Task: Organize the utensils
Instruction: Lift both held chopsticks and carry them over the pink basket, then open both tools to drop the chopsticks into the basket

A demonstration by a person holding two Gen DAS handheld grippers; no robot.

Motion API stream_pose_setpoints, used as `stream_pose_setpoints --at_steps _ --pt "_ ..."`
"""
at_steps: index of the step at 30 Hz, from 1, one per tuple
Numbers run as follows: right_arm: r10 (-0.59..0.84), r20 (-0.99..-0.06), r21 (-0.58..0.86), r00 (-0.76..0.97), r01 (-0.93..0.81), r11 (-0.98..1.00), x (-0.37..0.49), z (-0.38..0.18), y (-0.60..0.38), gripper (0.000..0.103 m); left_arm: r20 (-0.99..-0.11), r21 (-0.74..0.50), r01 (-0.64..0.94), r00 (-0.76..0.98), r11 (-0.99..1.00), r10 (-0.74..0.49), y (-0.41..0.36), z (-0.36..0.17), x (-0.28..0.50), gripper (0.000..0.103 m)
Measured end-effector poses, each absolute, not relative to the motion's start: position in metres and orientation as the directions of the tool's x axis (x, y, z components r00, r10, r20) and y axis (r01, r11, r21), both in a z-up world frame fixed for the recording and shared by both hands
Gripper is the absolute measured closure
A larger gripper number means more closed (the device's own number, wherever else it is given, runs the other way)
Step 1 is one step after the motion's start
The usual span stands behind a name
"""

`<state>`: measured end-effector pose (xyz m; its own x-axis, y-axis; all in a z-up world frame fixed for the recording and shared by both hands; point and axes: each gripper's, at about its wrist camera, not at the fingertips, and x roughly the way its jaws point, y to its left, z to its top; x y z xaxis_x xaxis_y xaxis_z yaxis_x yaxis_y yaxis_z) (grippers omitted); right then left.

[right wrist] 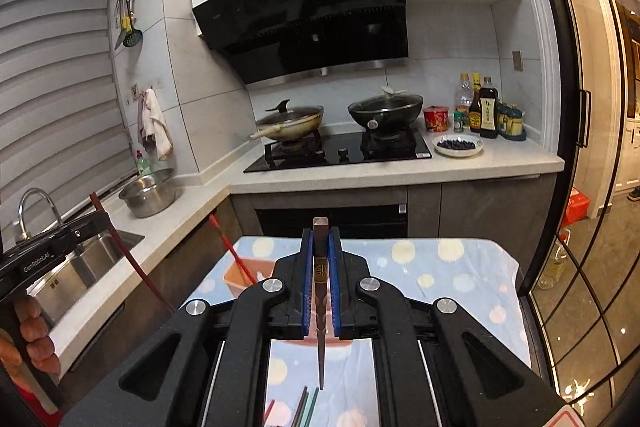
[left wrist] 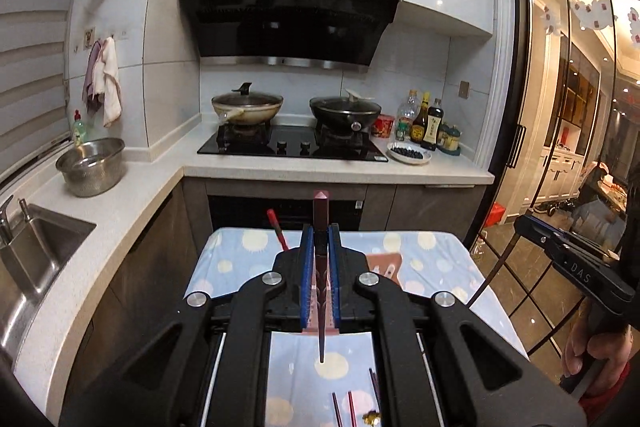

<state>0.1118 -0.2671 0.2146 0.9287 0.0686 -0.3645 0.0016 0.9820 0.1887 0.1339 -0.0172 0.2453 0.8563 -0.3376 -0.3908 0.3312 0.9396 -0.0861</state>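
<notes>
Two grippers were up over the table [left wrist: 448, 247], and each one was shut tight on one chopstick. Your left gripper [left wrist: 320, 239] pinched a dark red chopstick [left wrist: 321, 211] between its blue pads, with the thick end sticking out past the tips and the thin end pointing back at you. Your right gripper [right wrist: 320, 243] pinched a brown chopstick [right wrist: 320, 227] the same way. You held them near the thick end, I think, so the thin ends could drop first into the box [right wrist: 236, 273].

That orange box sat ahead of your right gripper and a bit to its left, on the spotted cloth. A red chopstick [right wrist: 232, 247] already stood in it, leaning back. More chopsticks [right wrist: 306, 407] lay on the cloth below and behind the grippers, not picked up yet.

Nothing stood between the grippers and the box. The leaning red chopstick could get bumped, and your two grippers were near each other, so they might knock together. Beyond the table were the stove [left wrist: 292, 147], two pans, bottles [left wrist: 424, 123], and a metal bowl [left wrist: 92, 167] by the sink [left wrist: 40, 247], all well apart.
</notes>
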Motion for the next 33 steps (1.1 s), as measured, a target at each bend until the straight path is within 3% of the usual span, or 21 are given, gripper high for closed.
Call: stream_pose_setpoints --at_steps 7,12,28,30,32,33 --pt "0.037 -0.298 0.171 0.954 0.015 0.985 0.166 0.257 -0.263 0.096 -0.326 -0.05 0.307 0.894 0.95 -0.306 -0.037 0.282 0.182 0.096" --pt "0.017 -0.302 0.172 0.953 0.037 0.984 0.203 0.259 -0.267 0.096 -0.318 -0.037 0.279 0.907 0.959 -0.276 -0.045 0.286 0.217 0.096" --pt "0.04 -0.478 0.146 0.877 0.034 0.989 0.266 0.177 -0.254 0.096 -0.484 -0.05 0.27 0.835 0.961 -0.26 -0.057 0.212 0.28 0.095" --pt "0.027 -0.479 0.137 0.877 0.044 0.99 0.265 0.173 -0.253 0.091 -0.502 -0.052 0.257 0.829 0.965 -0.248 -0.056 0.206 0.283 0.091" --pt "0.021 -0.476 0.132 0.879 0.048 0.99 0.261 0.172 -0.254 0.083 -0.507 -0.06 0.239 0.829 0.969 -0.236 -0.053 0.204 0.284 0.061" --pt "0.019 -0.473 0.132 0.881 0.05 0.99 0.259 0.173 -0.254 0.081 -0.499 -0.061 0.226 0.837 0.972 -0.226 -0.052 0.204 0.283 0.057"
